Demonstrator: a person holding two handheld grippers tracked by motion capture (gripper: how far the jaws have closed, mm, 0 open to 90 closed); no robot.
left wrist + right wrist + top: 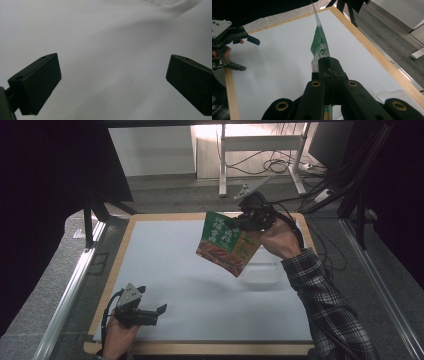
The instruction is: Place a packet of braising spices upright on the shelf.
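Hanging mid-air right of centre in the high view: flat green-and-red printed food pouch (pixel 227 243), tilted, lower corner pointing down, clear of the white table mat (pixel 165 270). Right gripper (pixel 243 223) has its jaws clenched on the pouch's upper right edge; in the right gripper view the pouch (pixel 319 42) runs edge-on up from the pinched jaws. Just below the pouch, right of centre, a clear plastic tray (pixel 262 272) sits on the mat. Left gripper (pixel 155 312) rests at lower left near the mat's front edge, released, jaws wide apart with nothing between them. Light wooden table border (pixel 117 265) frames the mat.
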